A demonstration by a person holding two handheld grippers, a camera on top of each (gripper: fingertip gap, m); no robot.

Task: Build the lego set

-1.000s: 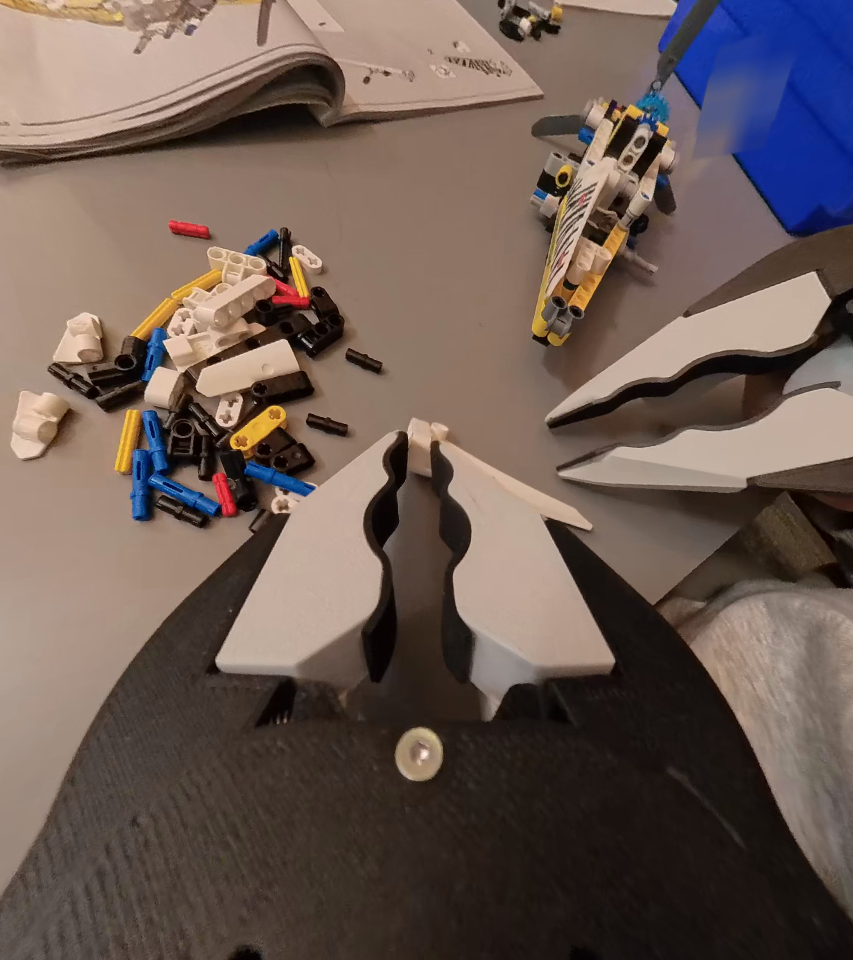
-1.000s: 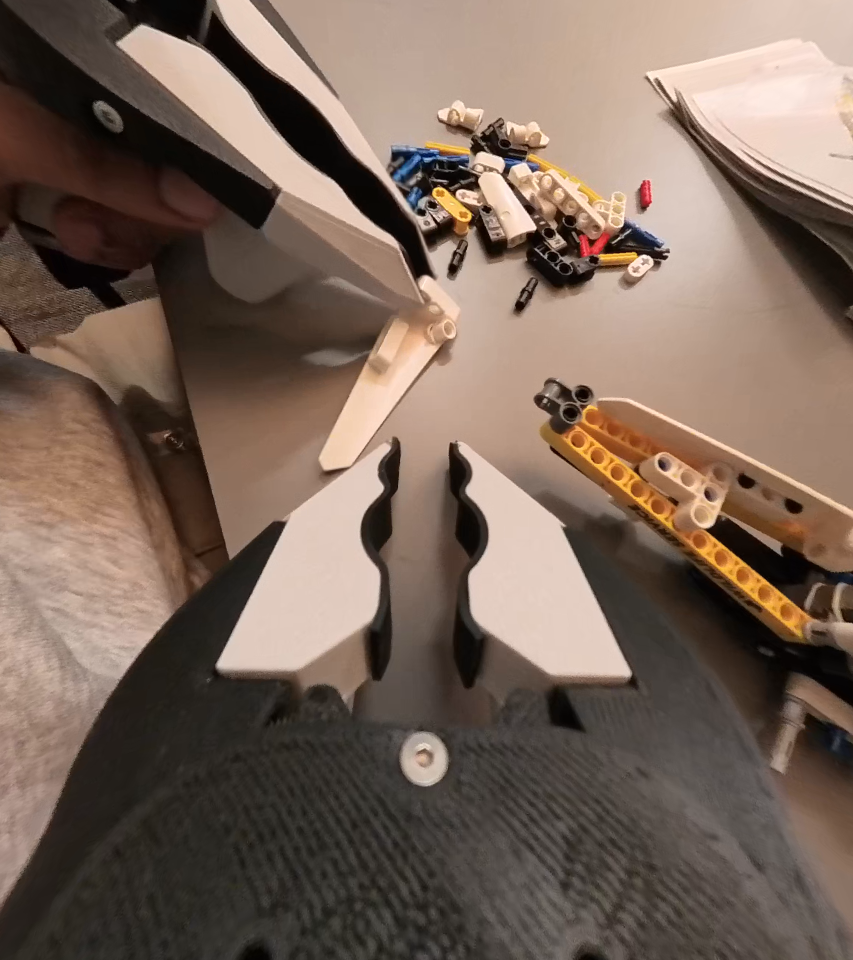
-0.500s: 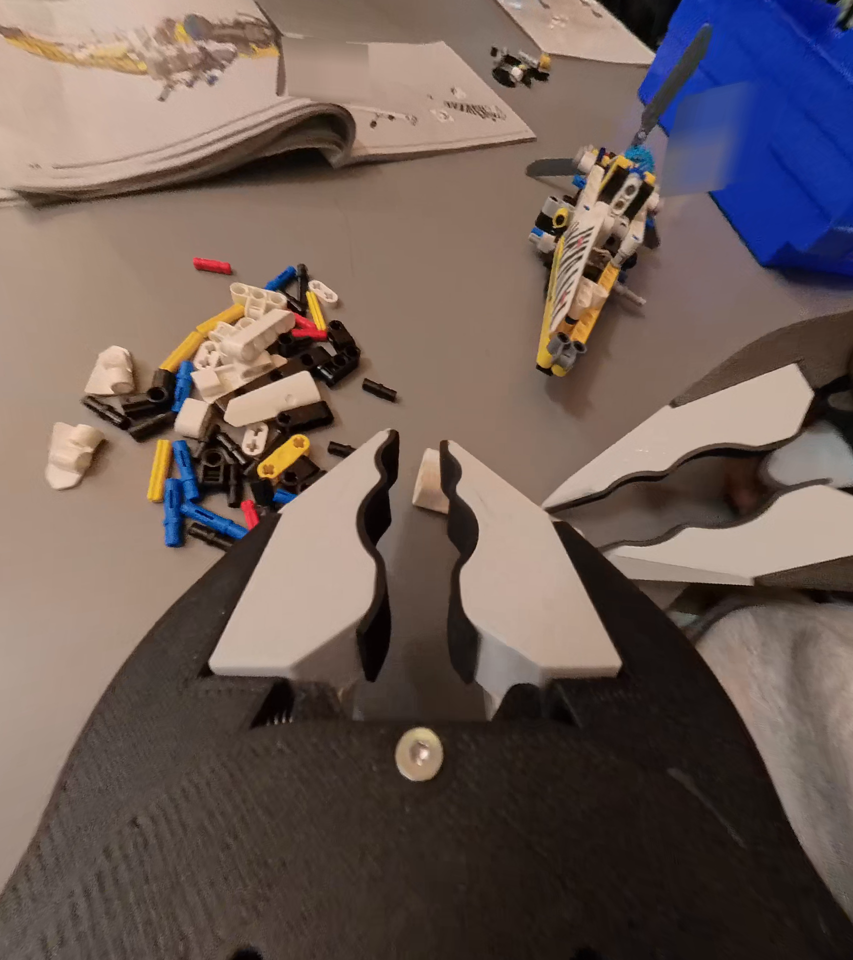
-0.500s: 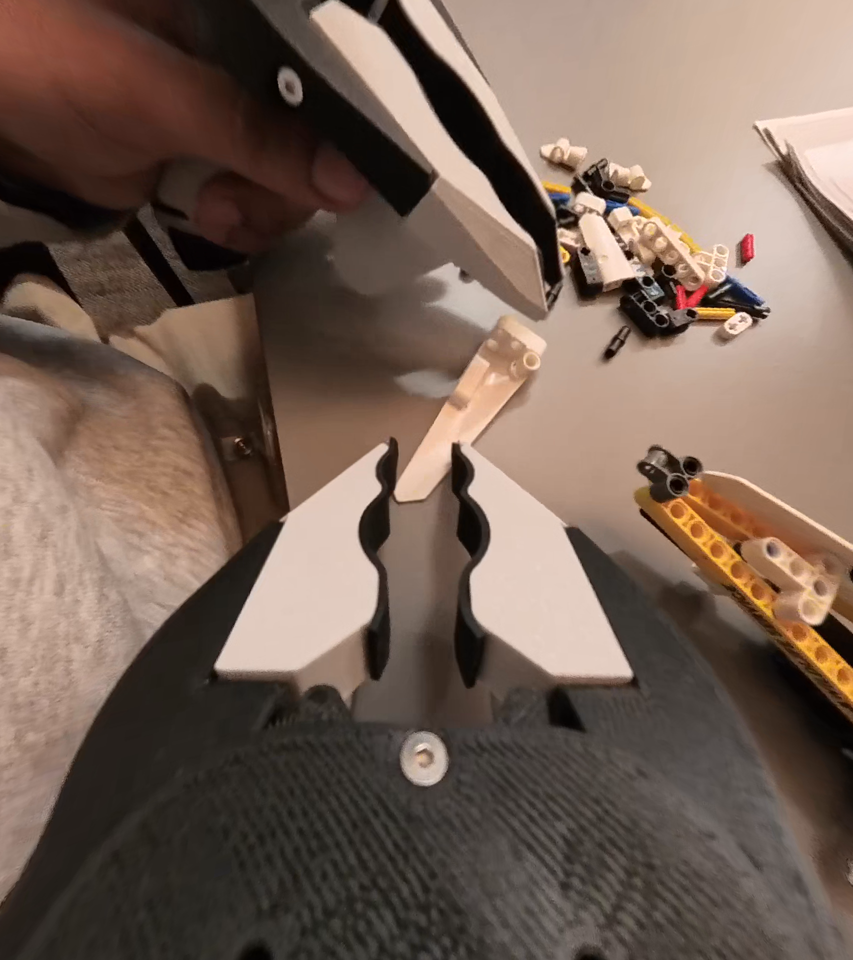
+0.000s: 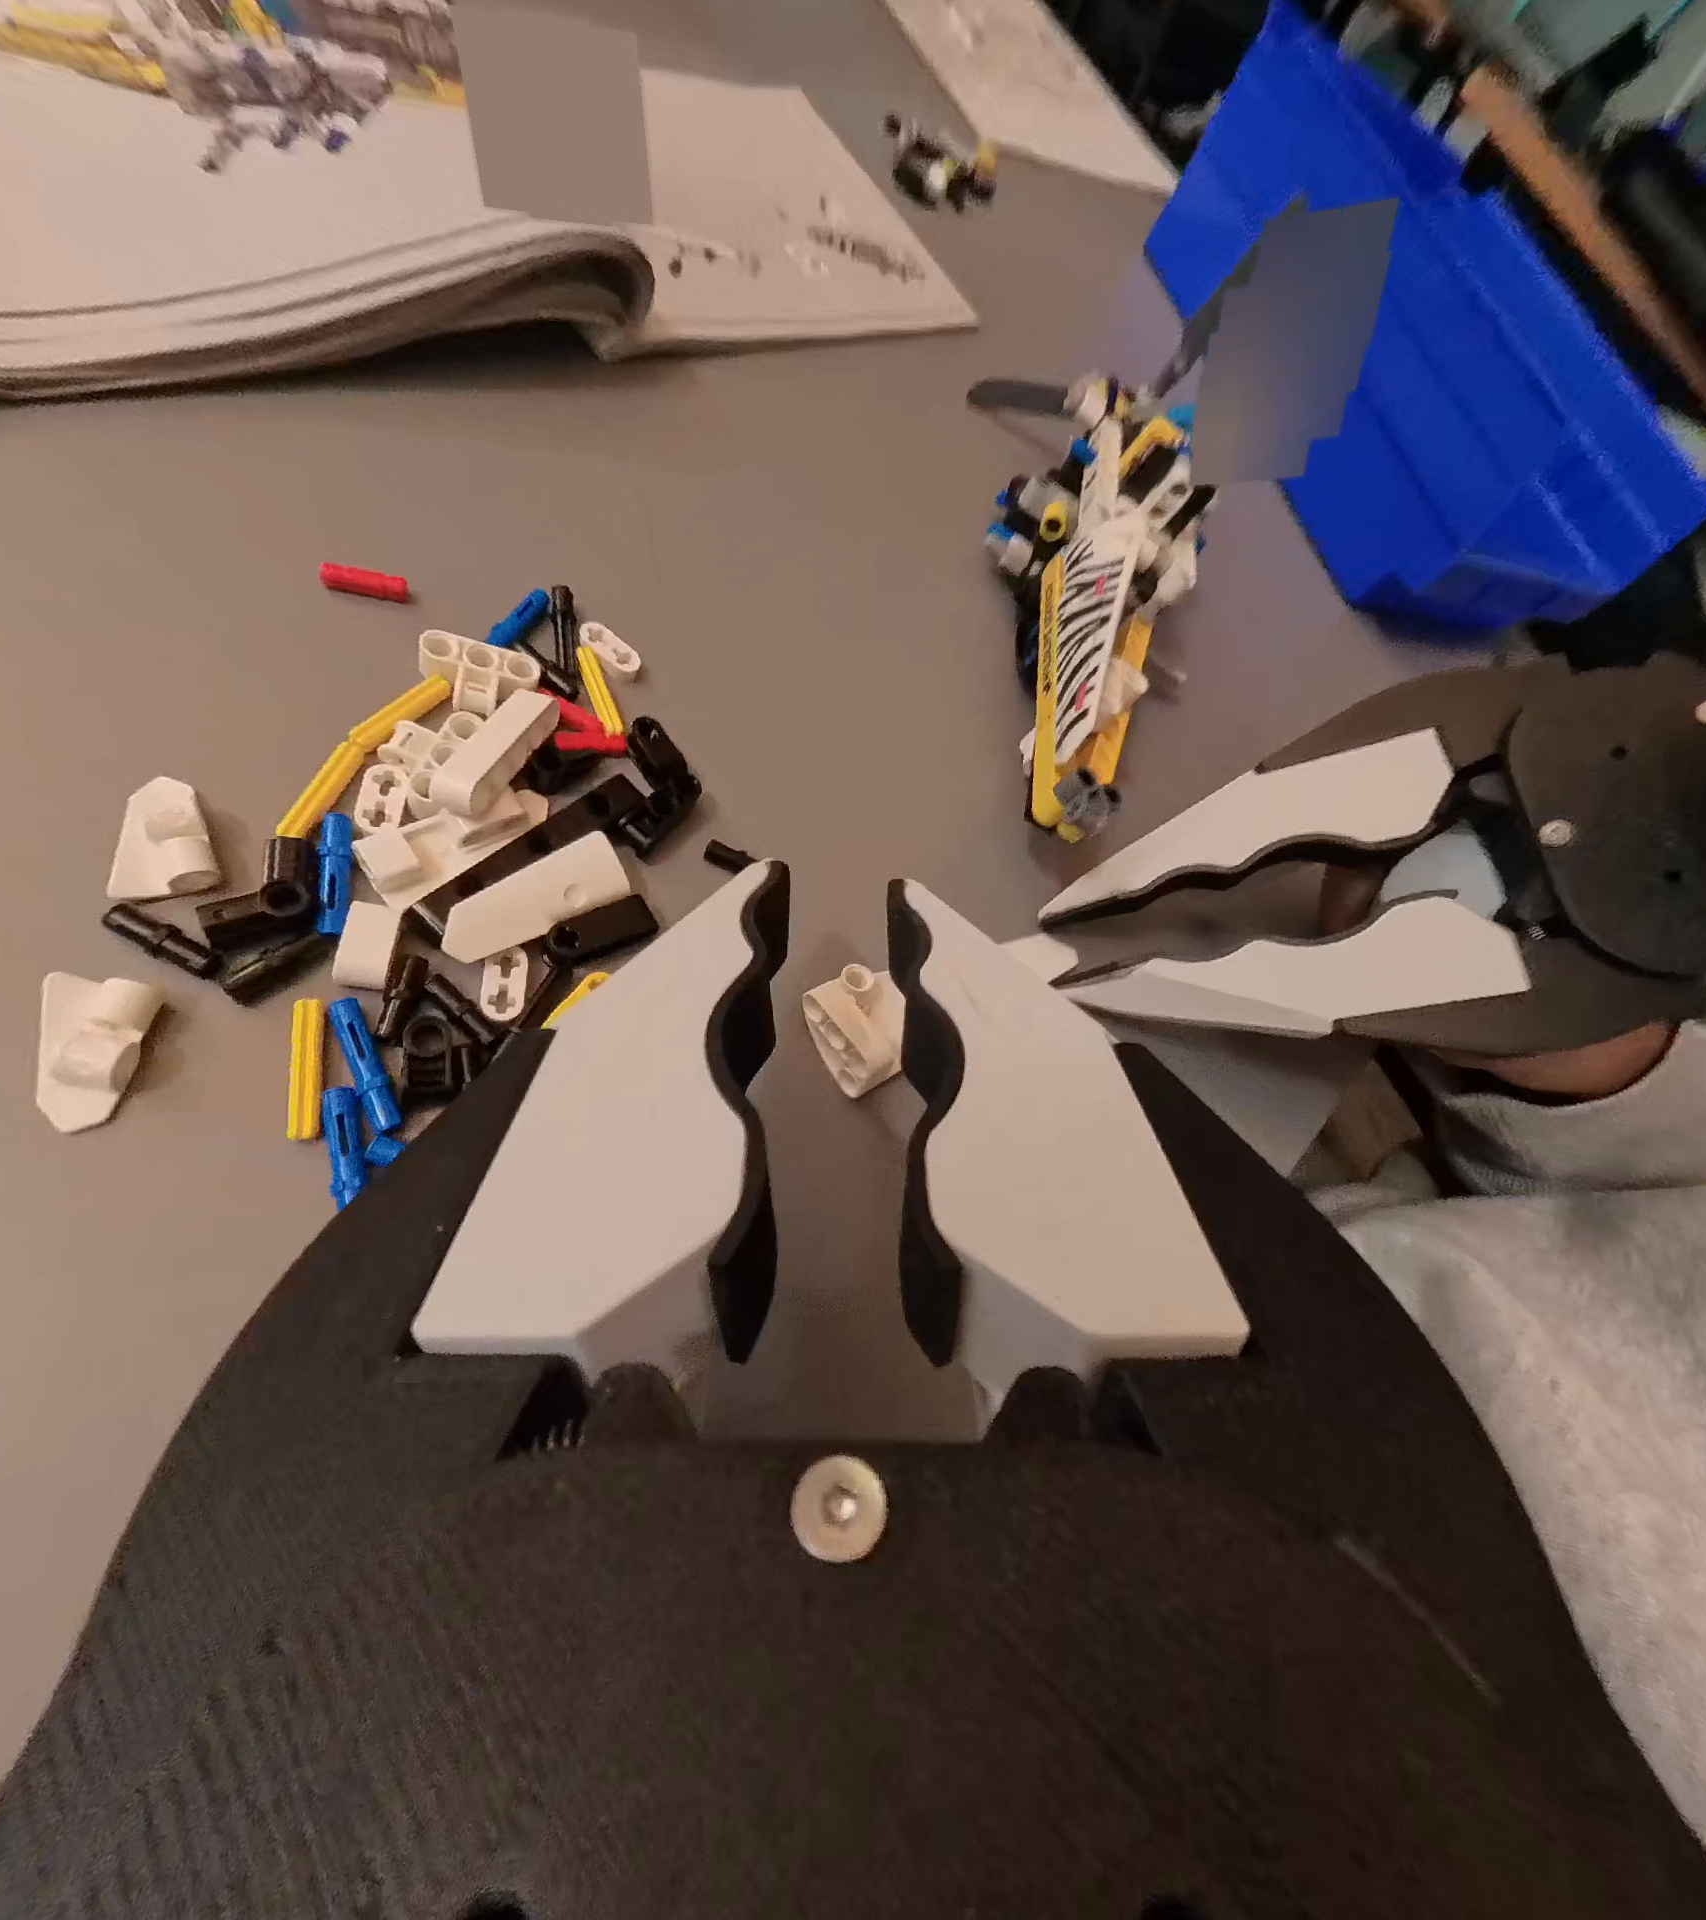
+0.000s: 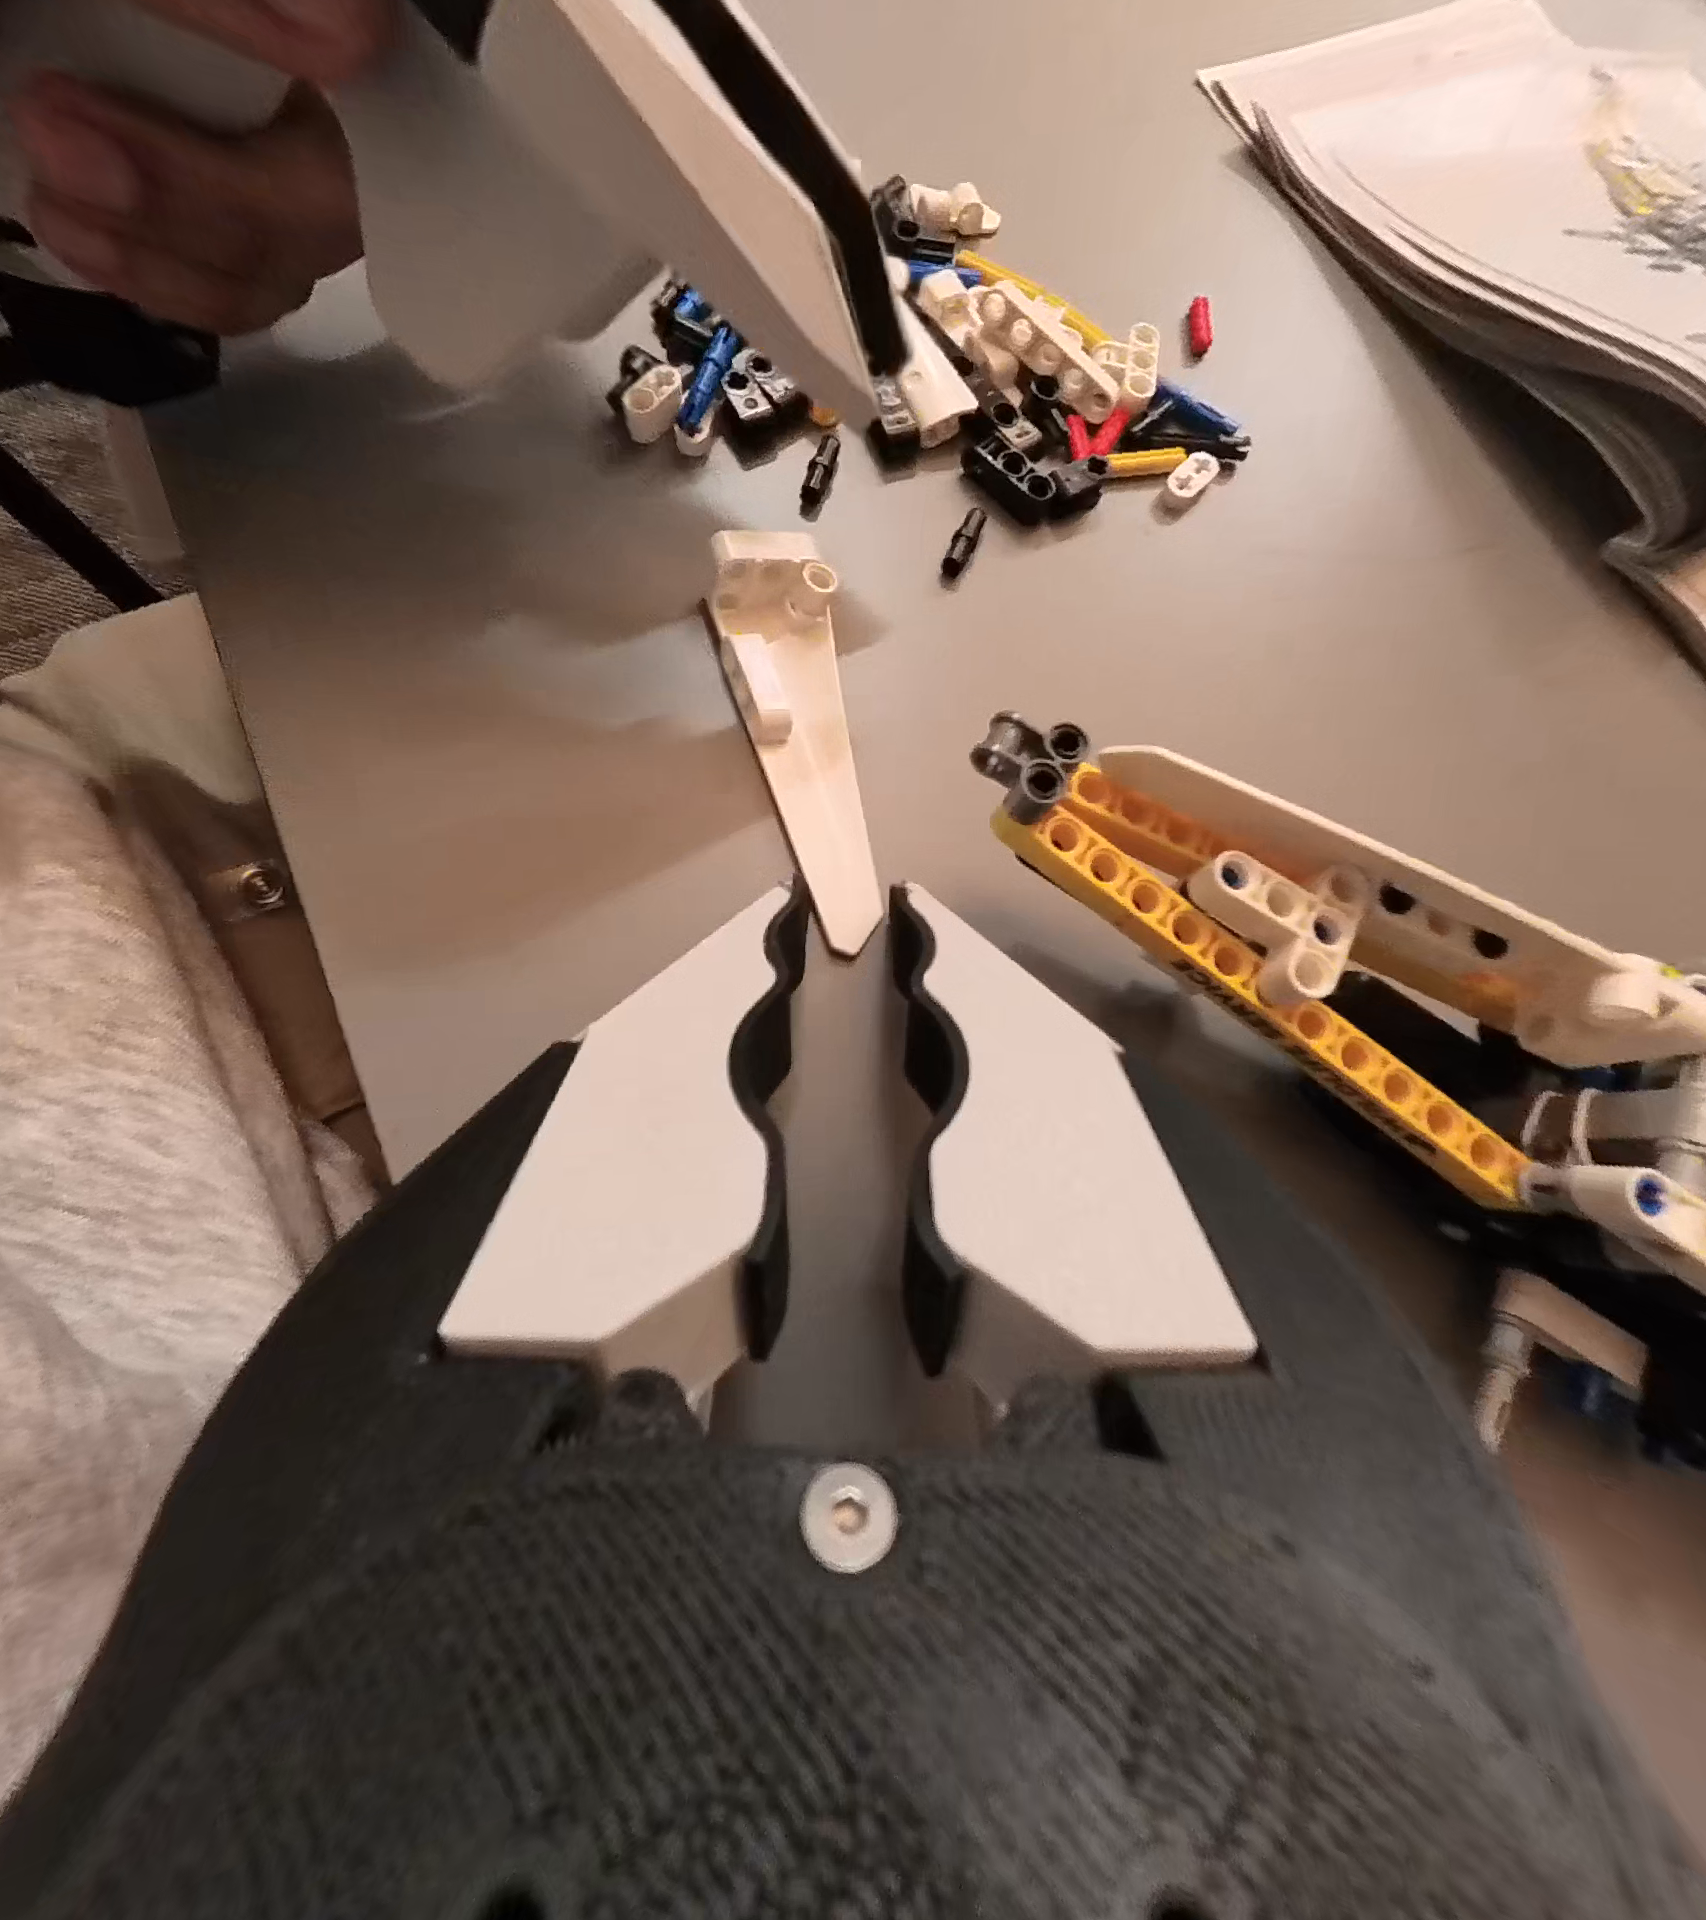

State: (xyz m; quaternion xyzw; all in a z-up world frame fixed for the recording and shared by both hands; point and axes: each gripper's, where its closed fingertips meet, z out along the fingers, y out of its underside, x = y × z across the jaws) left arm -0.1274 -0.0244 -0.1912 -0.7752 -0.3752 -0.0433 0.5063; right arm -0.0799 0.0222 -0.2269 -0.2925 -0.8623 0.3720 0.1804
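Note:
A long white pointed panel lies out ahead of my right gripper, whose jaws are closed on the panel's narrow tip. My left gripper is open and empty. The panel's wide end shows below, between its fingers, untouched. In the right wrist view the left gripper hangs above the pile of loose pieces. The right gripper also shows in the left wrist view. The part-built yellow and white model lies just right of the panel and also shows in the left wrist view.
The loose pieces lie left of my left gripper. An open instruction booklet lies at the back. A blue bin stands at the far right. The grey table's near edge is close, with the person's grey sleeve beside it. The gap from one gripper's tips to the other's is roughly 8 cm.
My left gripper let go of the panel's wide end, opened and drew up and back. My right gripper moved forward and closed on the panel's pointed tip.

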